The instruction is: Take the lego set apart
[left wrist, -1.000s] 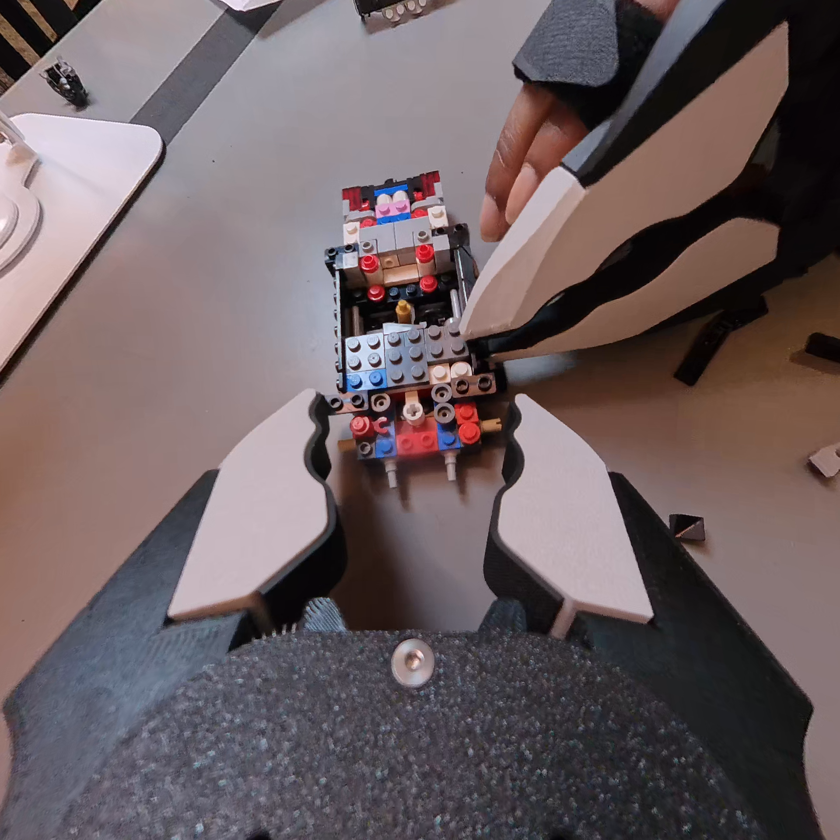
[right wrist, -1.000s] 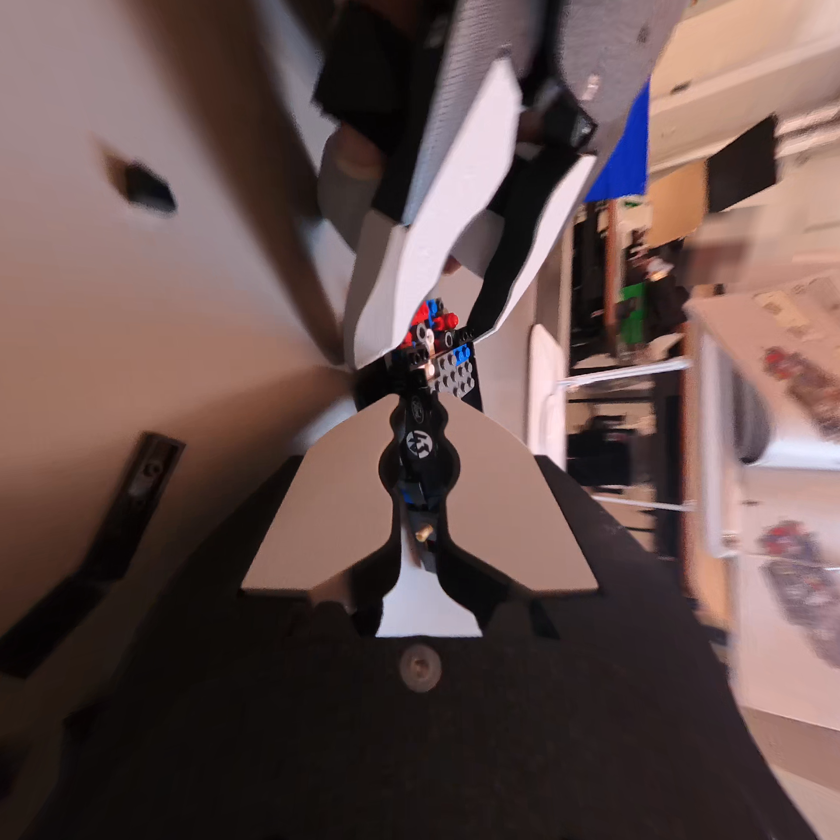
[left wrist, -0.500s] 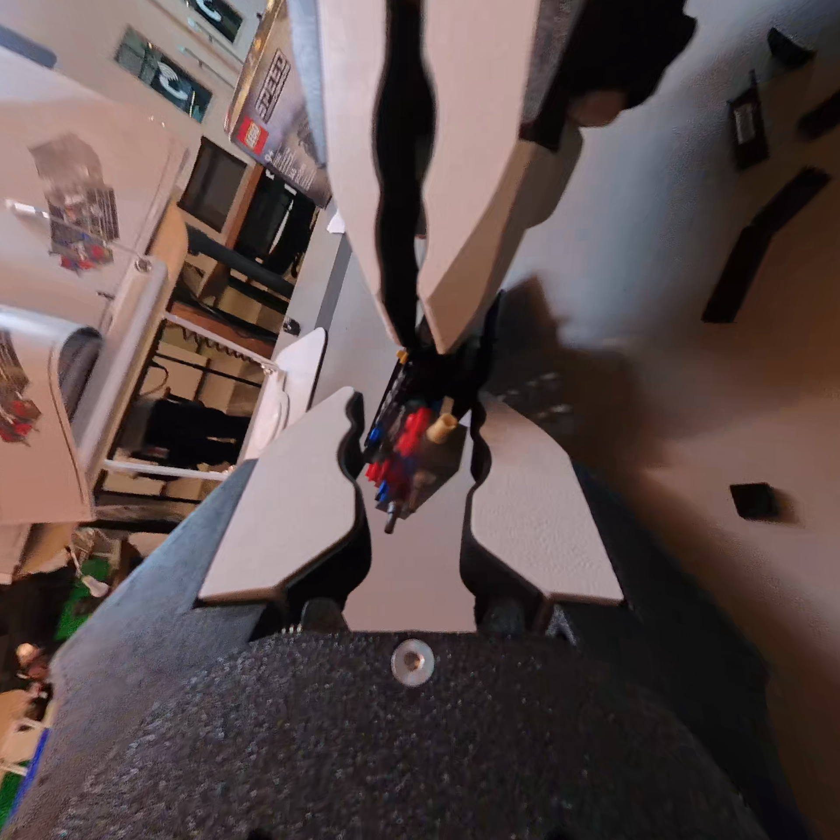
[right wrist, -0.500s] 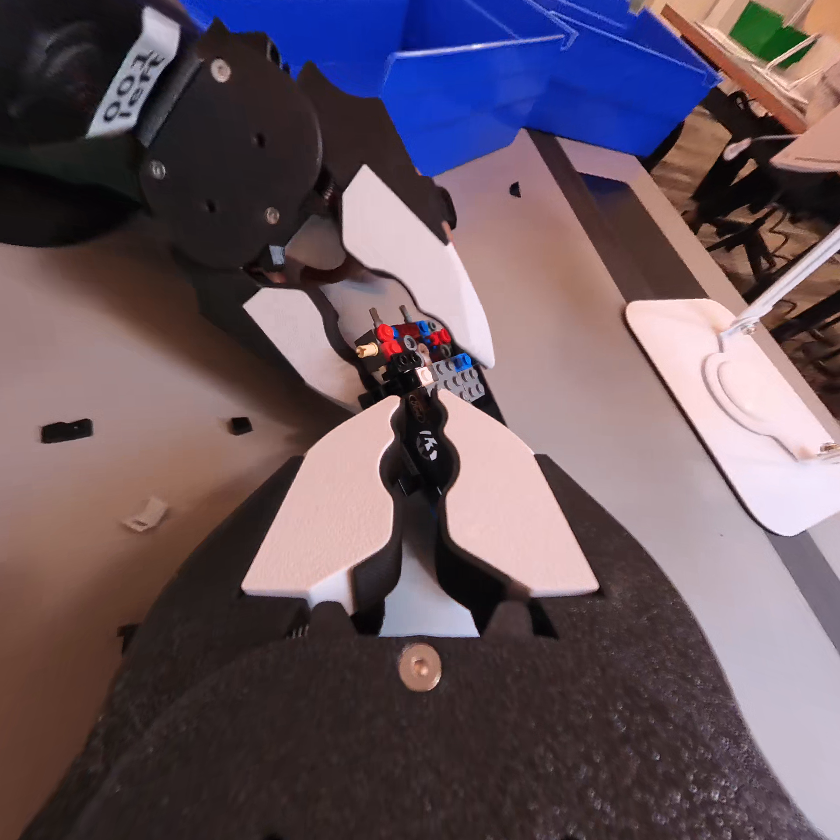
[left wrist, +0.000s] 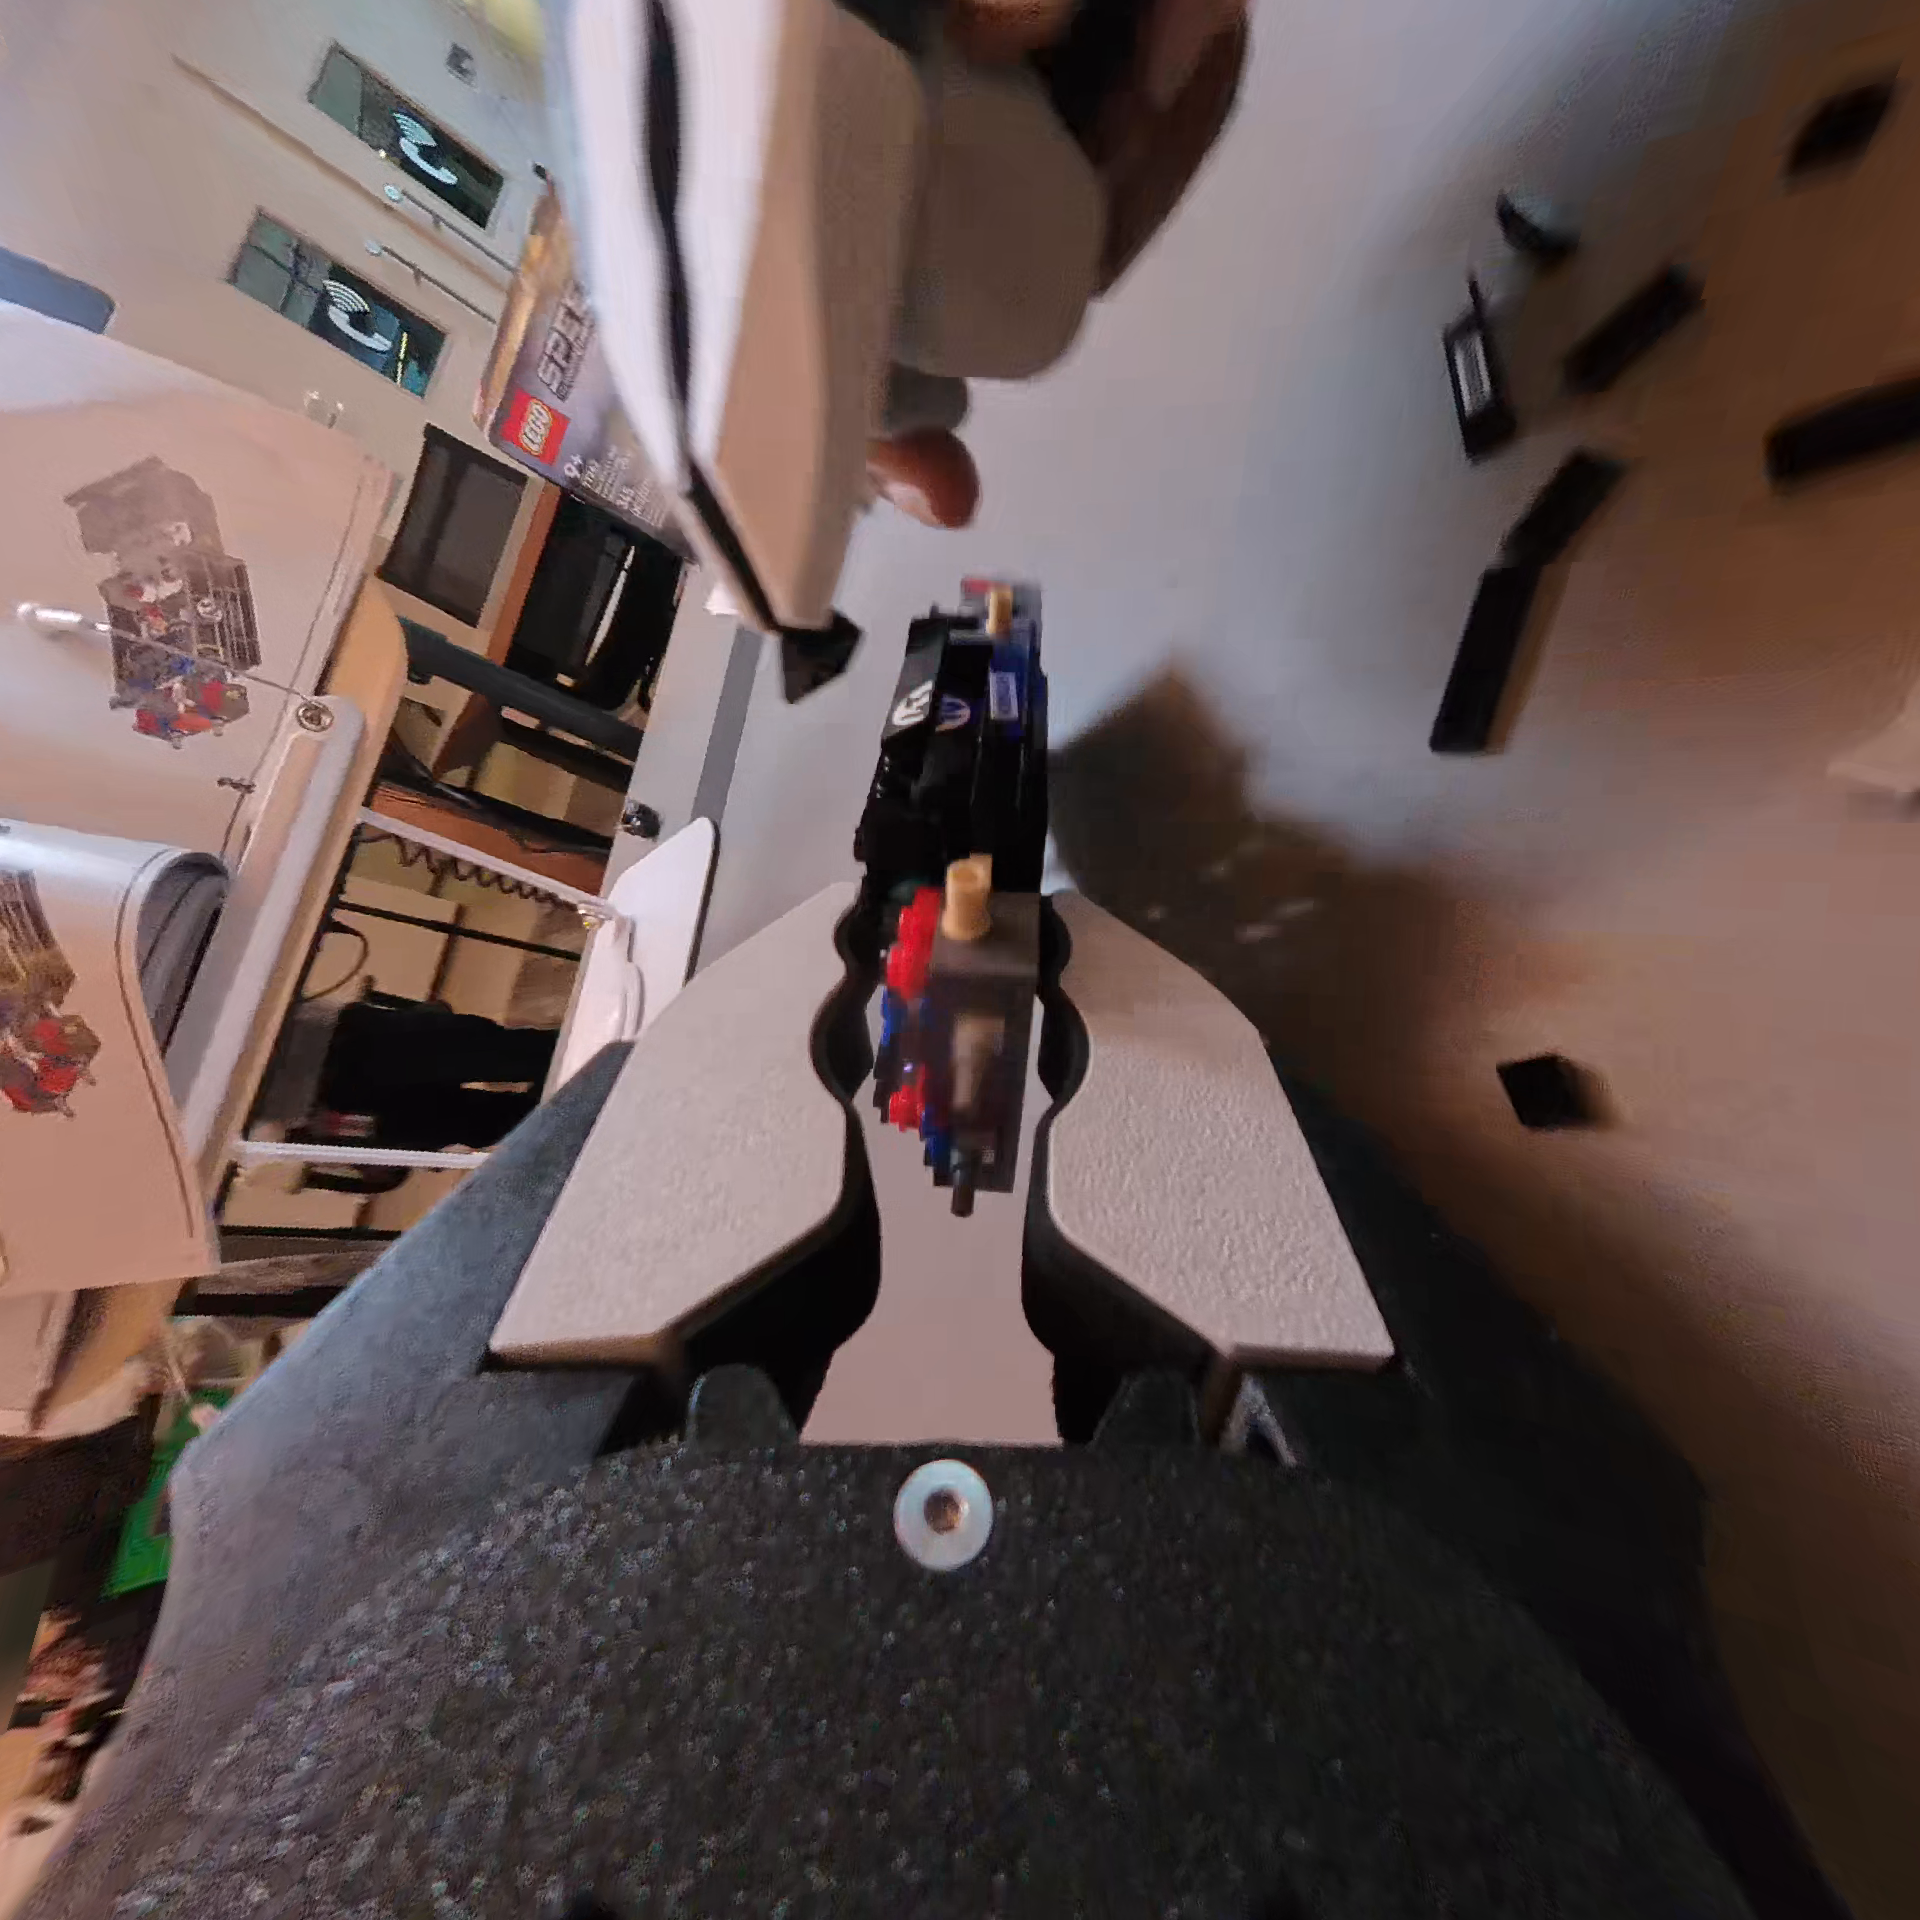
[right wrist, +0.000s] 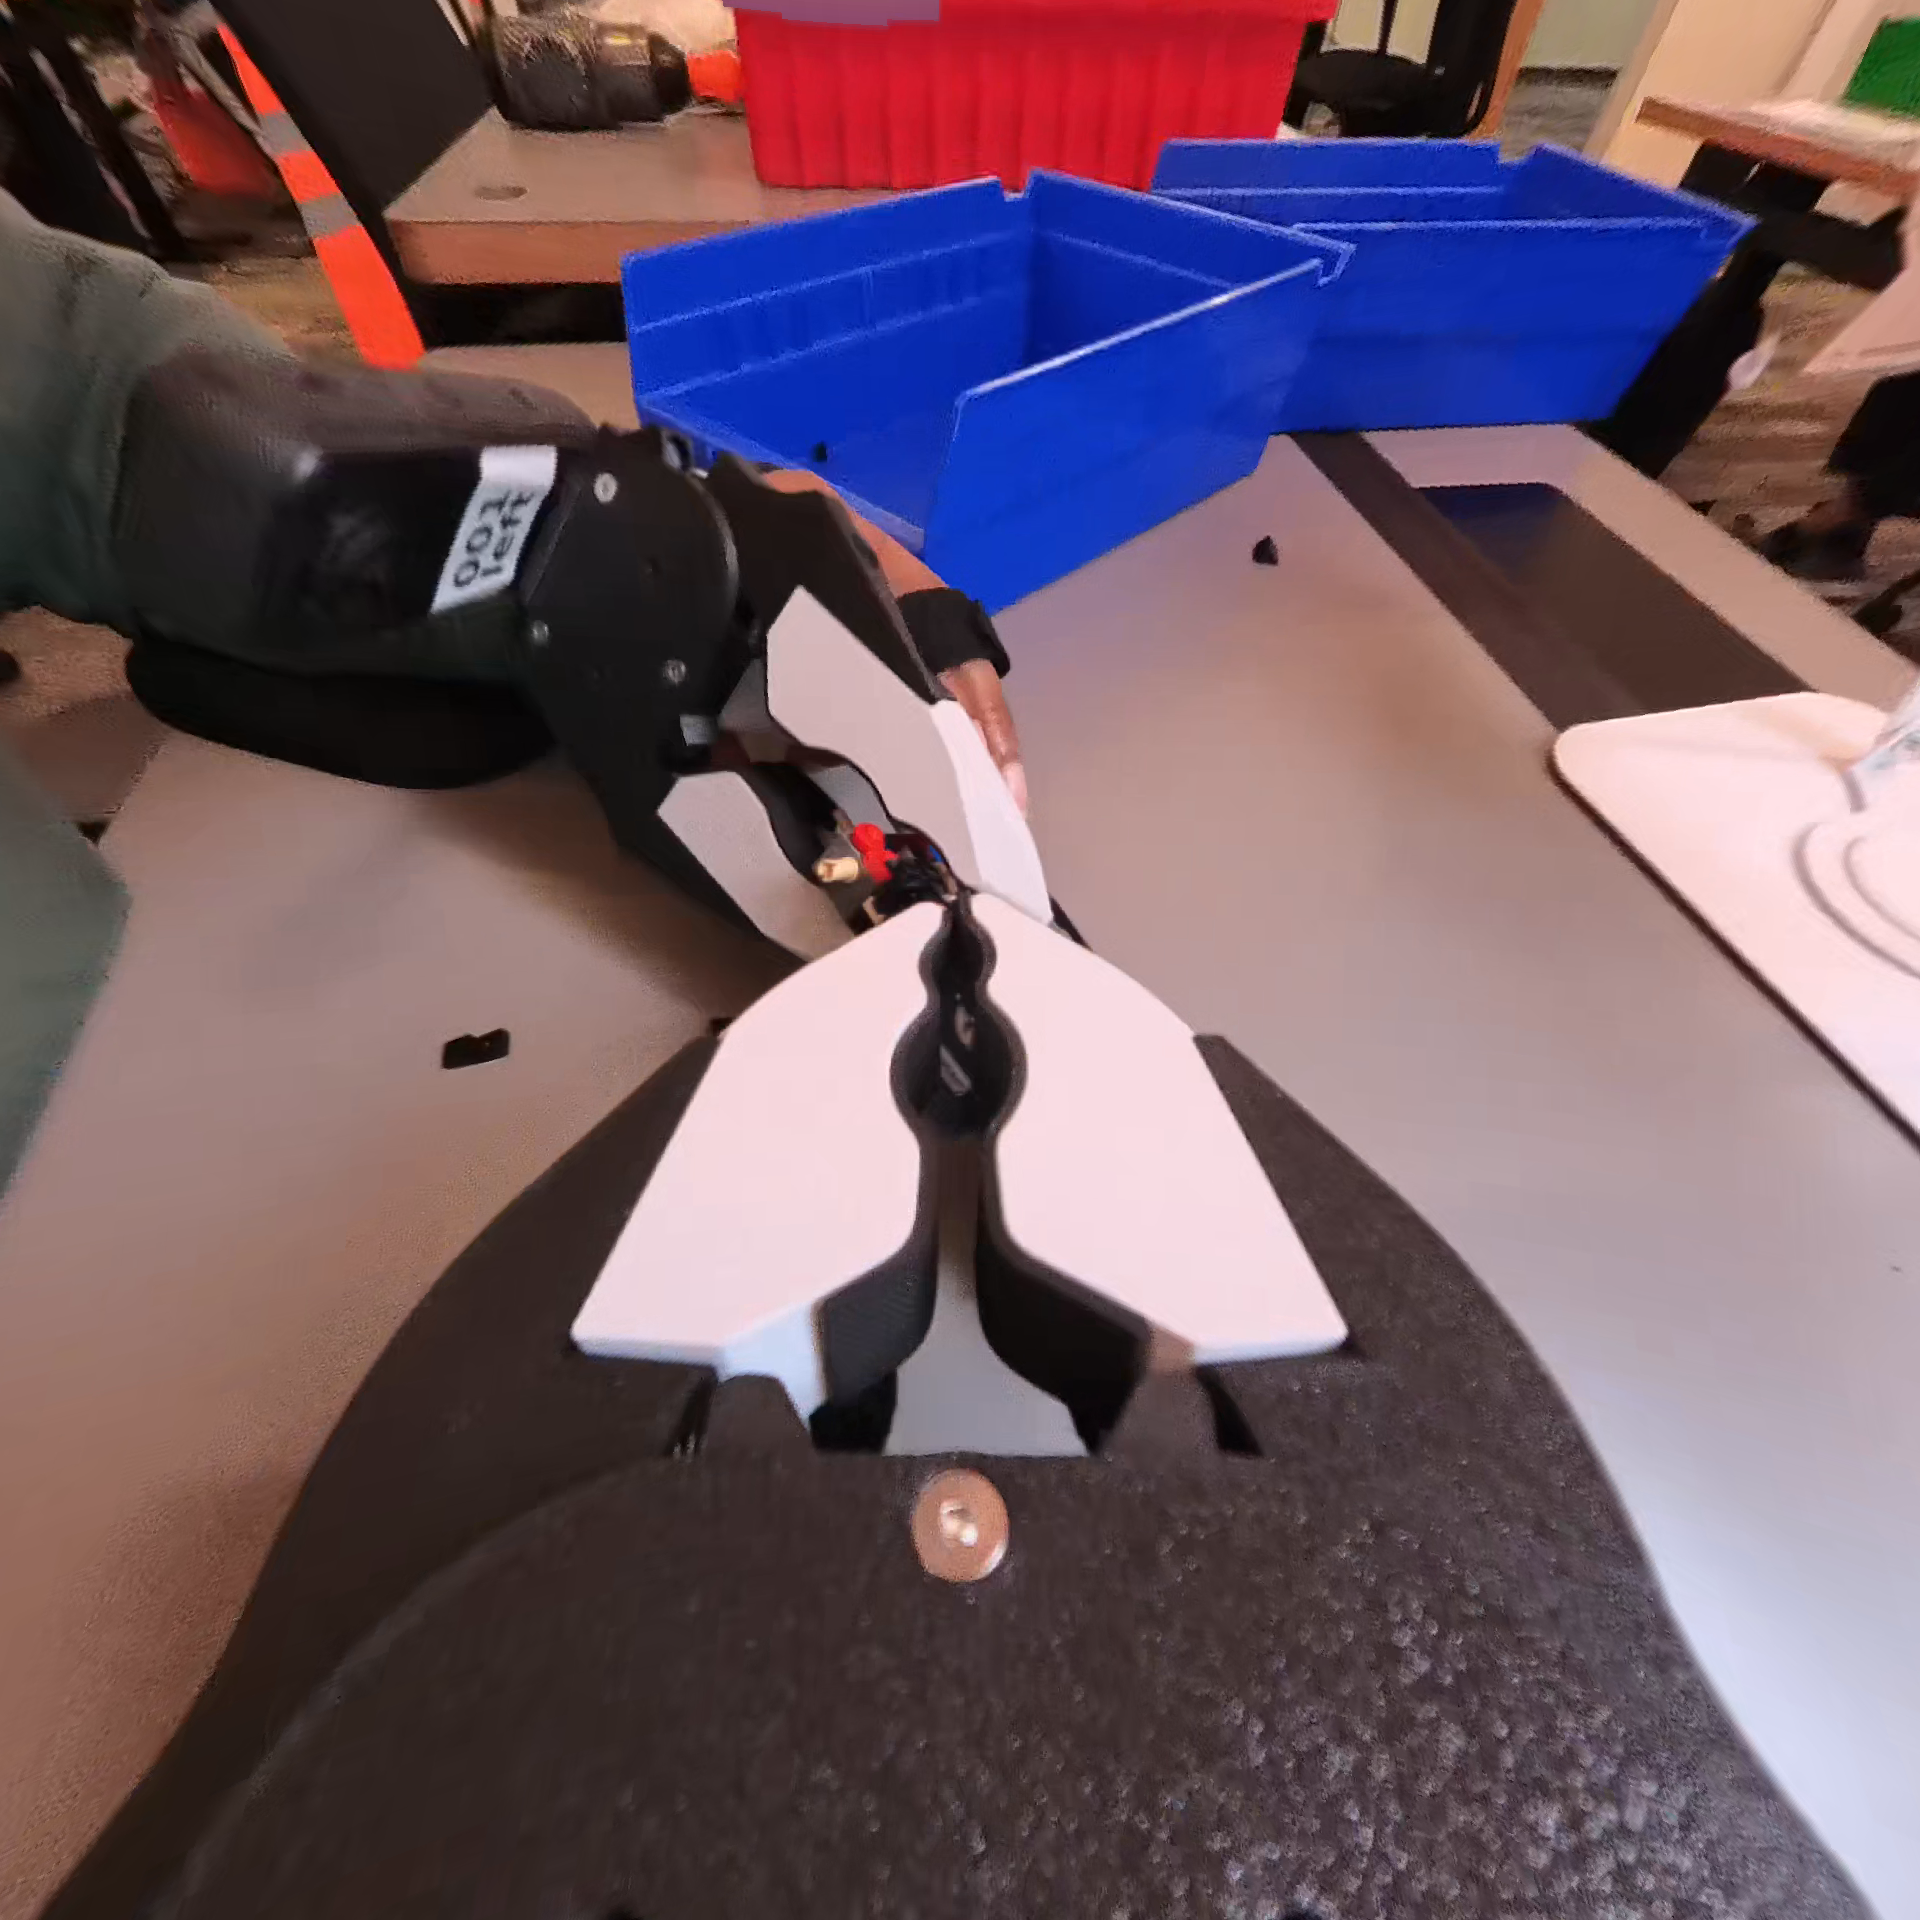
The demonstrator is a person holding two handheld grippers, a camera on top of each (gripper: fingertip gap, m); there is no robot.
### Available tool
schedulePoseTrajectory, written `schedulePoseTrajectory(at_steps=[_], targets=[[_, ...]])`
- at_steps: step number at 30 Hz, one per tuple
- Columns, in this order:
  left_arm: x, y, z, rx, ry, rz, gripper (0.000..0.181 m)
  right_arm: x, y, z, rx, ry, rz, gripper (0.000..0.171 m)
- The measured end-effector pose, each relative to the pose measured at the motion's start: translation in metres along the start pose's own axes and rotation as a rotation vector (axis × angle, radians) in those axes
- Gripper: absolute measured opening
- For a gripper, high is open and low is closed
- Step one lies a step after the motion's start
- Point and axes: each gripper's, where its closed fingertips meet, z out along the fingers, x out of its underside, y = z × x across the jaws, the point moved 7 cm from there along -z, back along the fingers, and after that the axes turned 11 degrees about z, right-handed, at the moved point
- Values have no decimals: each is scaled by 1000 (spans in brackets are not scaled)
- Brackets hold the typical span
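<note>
In the left wrist view my left gripper [left wrist: 951, 899] is shut on the near end of the lego set [left wrist: 966, 748]. The set is turned on its side and lifted off the grey table [left wrist: 1299, 416], with red, blue and tan parts between the pads. My right gripper [left wrist: 769, 613] comes in from the top, shut, with a small black piece [left wrist: 821, 655] at its tip, just left of the set's far end. In the right wrist view my right gripper [right wrist: 961, 920] has its tips together. The set [right wrist: 883, 862] lies just beyond, inside the left gripper [right wrist: 894, 883].
Two blue bins [right wrist: 987, 364] and a red bin [right wrist: 1018, 94] stand at the back. A white lamp base [right wrist: 1766, 831] lies at the right. Loose black pieces [left wrist: 1496, 613] lie scattered on the table, one of them [right wrist: 475, 1047] near my right gripper. A hand [right wrist: 987, 717] holds the left gripper. Spacing between my two grippers at the tips: around 5 centimetres.
My left gripper closed on the set's end and turned it up on its side. My right gripper, earlier clamped on the set's black side part, closed fully and now stands beside the set.
</note>
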Motion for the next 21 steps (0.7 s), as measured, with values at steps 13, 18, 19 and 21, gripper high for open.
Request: schedulePoseTrajectory(at_steps=[13, 18, 19, 21], targets=[[8, 5, -3, 32, -28, -114, 28, 9, 16, -2, 87, 116, -267, 14], [1, 3, -5, 46, -70, -82, 28, 10, 8, 7, 205, 185, -383, 16], [1, 2, -6, 49, -67, -67, 28, 11, 9, 8, 194, 186, -386, 14], [-1, 0, -8, 55, -83, -37, 28, 12, 11, 9, 188, 200, -408, 9]])
